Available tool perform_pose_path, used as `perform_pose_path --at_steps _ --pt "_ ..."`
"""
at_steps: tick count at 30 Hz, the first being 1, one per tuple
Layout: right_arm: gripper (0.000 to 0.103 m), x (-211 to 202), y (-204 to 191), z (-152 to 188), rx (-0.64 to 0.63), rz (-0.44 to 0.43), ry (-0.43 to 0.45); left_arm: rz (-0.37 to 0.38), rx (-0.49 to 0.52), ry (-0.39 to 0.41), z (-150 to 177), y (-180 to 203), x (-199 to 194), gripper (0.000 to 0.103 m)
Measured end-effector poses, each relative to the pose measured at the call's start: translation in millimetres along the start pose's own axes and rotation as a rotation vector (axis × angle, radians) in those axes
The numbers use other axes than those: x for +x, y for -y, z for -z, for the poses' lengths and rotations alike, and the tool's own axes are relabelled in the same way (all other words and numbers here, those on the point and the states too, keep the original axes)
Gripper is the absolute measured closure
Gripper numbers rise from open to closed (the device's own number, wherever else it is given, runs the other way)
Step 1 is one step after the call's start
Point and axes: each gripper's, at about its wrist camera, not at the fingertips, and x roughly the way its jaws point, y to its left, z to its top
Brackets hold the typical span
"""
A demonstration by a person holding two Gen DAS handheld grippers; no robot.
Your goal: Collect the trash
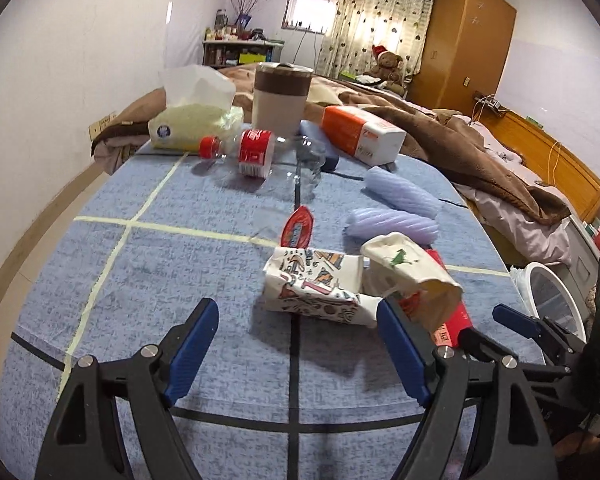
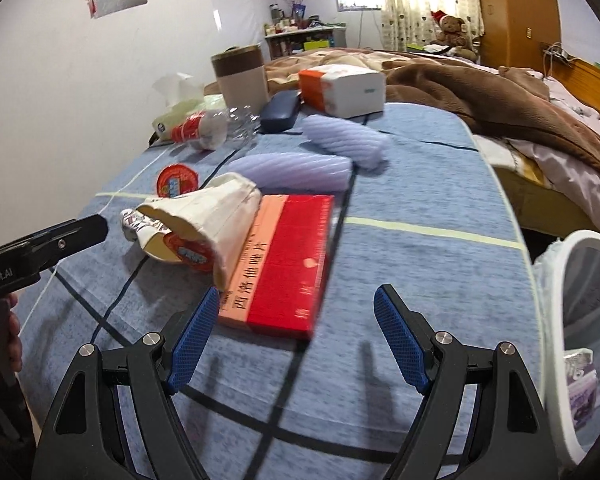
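Note:
A crushed patterned carton (image 1: 314, 286) lies on the blue table just ahead of my open left gripper (image 1: 296, 316). A crumpled white paper cup (image 1: 412, 272) lies beside it, also in the right wrist view (image 2: 216, 216), resting partly on a red box (image 2: 284, 264). A red lid (image 1: 298, 226) lies behind them. My right gripper (image 2: 296, 312) is open and empty, with the near end of the red box between its fingertips. A white mesh bin (image 2: 580, 320) stands off the table's right edge, with a wrapper inside.
At the far end lie a clear bottle with a red label (image 1: 252, 150), a tissue pack (image 1: 192, 118), a lidded mug (image 1: 280, 98), an orange-white pack (image 1: 360, 132) and a dark case (image 2: 280, 112). Two lilac twisted cylinders (image 1: 396, 204) lie mid-right. A bed adjoins the table.

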Motion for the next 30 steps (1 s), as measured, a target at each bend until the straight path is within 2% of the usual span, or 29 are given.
perform_pose_path --at_steps 5,10,14,22,28,30 --pt "0.022 9.6 -7.9 -3.2 -0.006 0.001 -0.026 0.068 -0.051 -0.046 -6.0 -7.9 15.6 0.019" --pt "0.022 21.5 -15.3 -5.2 -0.025 0.015 -0.073 0.094 -0.069 -0.068 -12.0 -5.1 32.8 0.019" --pt "0.022 29.2 -17.9 -4.6 -0.048 0.061 -0.113 0.108 -0.086 -0.094 -12.5 -3.3 44.1 0.019" --pt "0.022 26.0 -3.0 -3.9 -0.091 0.165 -0.126 0.071 -0.061 -0.163 -6.0 -7.6 56.4 0.019" --pt "0.023 23.0 14.8 -5.0 -0.065 0.158 -0.131 -0.001 -0.021 -0.171 -3.2 -20.0 54.1 0.019" --pt "0.037 21.2 20.2 -6.2 -0.058 0.159 -0.124 -0.008 -0.026 -0.167 -3.2 -28.4 52.4 0.019"
